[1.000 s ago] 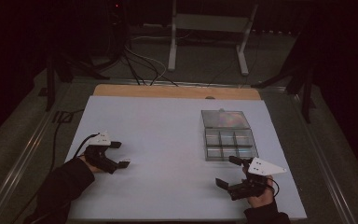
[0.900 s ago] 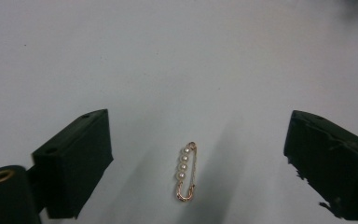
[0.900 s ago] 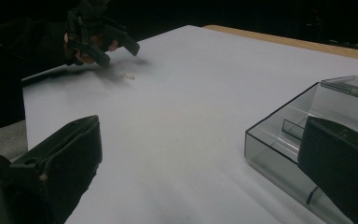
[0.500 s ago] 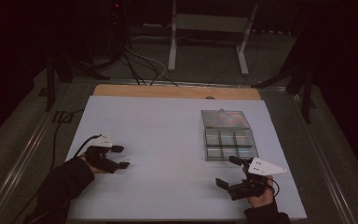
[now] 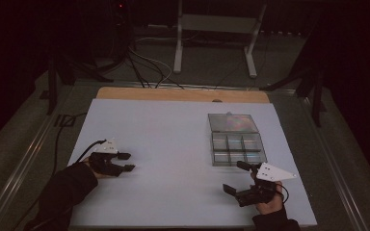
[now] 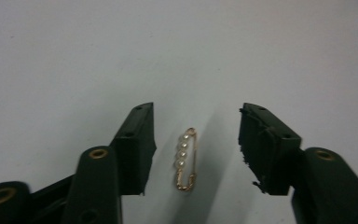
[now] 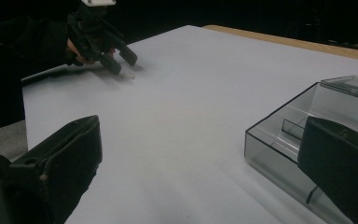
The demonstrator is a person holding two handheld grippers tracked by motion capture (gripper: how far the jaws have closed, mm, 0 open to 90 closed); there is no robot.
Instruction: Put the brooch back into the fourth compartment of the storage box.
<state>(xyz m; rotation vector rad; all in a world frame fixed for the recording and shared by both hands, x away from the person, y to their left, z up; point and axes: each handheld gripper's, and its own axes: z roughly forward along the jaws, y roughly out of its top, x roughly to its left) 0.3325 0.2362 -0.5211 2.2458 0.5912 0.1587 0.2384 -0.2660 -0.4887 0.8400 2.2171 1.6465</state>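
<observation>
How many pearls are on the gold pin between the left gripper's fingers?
4, in a row along one bar of the gold pin, which lies flat on the white table between the open fingers.

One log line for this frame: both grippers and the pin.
left gripper: open, straddling pearl pin | pin: flat on table, untouched | right gripper: open, near compartment box

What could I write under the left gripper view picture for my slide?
Open left gripper with its black fingers on either side of a gold pearl safety pin lying on the white table.
</observation>
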